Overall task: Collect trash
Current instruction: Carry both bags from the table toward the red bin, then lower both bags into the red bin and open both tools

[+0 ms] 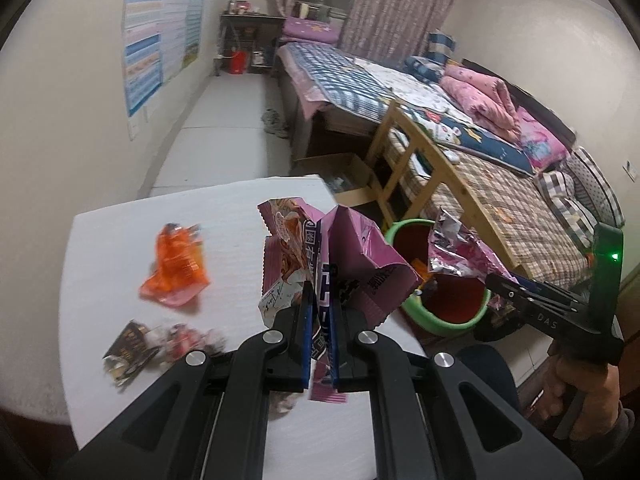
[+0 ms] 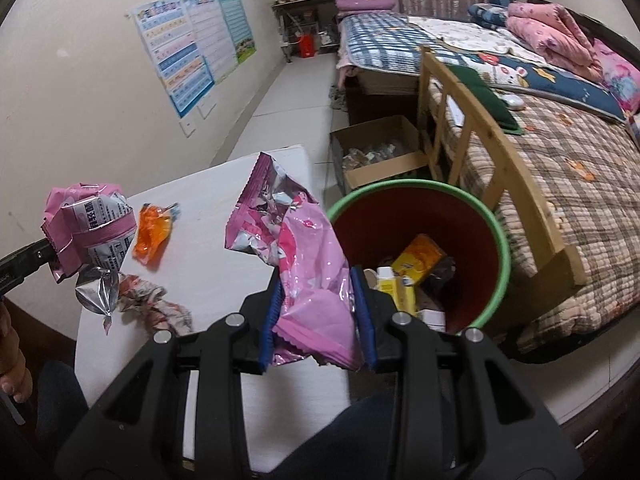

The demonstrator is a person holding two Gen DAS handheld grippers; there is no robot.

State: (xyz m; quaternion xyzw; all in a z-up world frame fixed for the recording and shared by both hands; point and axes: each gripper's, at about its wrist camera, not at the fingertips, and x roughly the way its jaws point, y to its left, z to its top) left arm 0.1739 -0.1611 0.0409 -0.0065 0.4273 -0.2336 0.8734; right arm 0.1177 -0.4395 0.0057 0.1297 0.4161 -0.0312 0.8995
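White table (image 2: 208,280) beside green-rimmed bin (image 2: 500,240); left gripper (image 1: 322,316) clenched on purple wrapper (image 1: 352,252), right gripper (image 2: 318,312) grasping pink bag (image 2: 308,264)

The left tool (image 1: 322,312) is black with blue pads, and it holds a purple-pink wrapper (image 1: 332,248) with white and dark blue parts. The right tool (image 2: 318,312) is black with blue pads too, and it holds a shiny pink bag (image 2: 308,248) that is silver inside. Left of the tools, an orange wrapper (image 1: 176,268) lies on the white tabletop (image 1: 232,216). Just ahead of the right tool, the bin (image 2: 496,232) is red with a green rim. Beyond it, the bed (image 2: 560,168) has a brown checked cover.
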